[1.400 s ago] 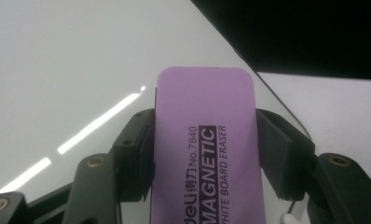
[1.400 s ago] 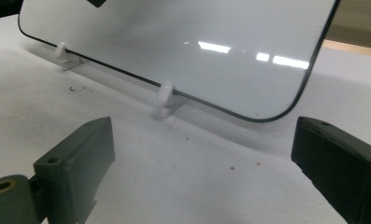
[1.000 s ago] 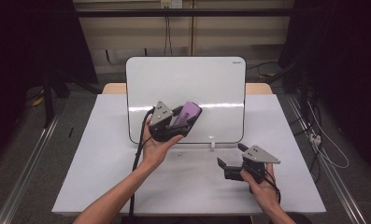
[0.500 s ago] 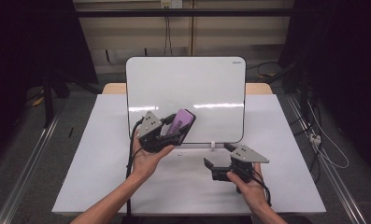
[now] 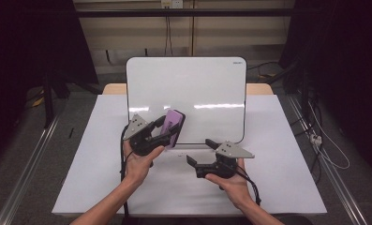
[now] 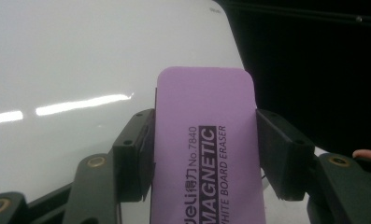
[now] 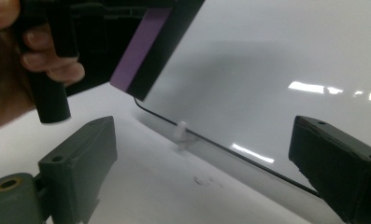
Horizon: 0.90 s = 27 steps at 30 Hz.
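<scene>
Both hands have drawn back toward the desk's near edge: left hand-held gripper clamps the purple eraser lengthwise, just off the whiteboard; right hand-held gripper gapes empty, nearby.

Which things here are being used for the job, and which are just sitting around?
Being used:
purple eraser, clamped in the left gripper
whiteboard, likely what it wipes
right gripper, open and holding nothing

Just lying about:
white cable on the floor
table
</scene>
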### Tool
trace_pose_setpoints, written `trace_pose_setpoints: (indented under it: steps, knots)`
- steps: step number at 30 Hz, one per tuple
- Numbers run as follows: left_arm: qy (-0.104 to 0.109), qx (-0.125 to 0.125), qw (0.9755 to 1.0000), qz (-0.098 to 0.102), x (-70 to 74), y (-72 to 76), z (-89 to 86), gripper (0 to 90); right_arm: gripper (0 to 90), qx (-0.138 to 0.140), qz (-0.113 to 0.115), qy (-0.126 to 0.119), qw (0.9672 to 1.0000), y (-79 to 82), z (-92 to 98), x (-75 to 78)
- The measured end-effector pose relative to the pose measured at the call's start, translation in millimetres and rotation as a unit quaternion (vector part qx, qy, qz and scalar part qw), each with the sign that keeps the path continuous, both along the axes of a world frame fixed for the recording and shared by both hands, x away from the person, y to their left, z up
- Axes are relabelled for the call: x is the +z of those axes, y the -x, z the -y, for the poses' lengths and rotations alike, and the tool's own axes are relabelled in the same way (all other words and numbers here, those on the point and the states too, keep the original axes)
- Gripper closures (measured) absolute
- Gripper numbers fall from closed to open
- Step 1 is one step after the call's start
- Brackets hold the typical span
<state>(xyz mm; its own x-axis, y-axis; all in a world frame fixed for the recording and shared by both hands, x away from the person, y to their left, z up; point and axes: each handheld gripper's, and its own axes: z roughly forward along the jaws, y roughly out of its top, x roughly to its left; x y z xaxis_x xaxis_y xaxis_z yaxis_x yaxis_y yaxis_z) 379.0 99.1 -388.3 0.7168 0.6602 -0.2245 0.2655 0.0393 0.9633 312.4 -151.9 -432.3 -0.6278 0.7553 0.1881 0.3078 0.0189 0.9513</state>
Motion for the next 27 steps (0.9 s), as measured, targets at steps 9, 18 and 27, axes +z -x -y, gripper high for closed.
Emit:
trace_pose_setpoints:
  steps: [9, 18, 27]
  knots:
    - [0.0, 0.01, 0.9999, -0.004, -6.2, 0.0, -0.2, 41.3, 24.6, -0.01, -0.023, -0.097, 0.995, -9.2, -24.1, 0.7]
    - [0.012, 0.015, 0.9998, -0.006, -8.7, 1.1, 5.8, 41.3, 39.5, -0.02, -0.044, -0.145, 0.9883, -14.0, -33.1, -2.6]
    - [0.001, 0.008, 1.0, 0.002, -11.7, 6.7, 14.8, 41.2, 51.0, -0.017, -0.059, -0.168, 0.9839, -17.3, -35.7, -5.1]
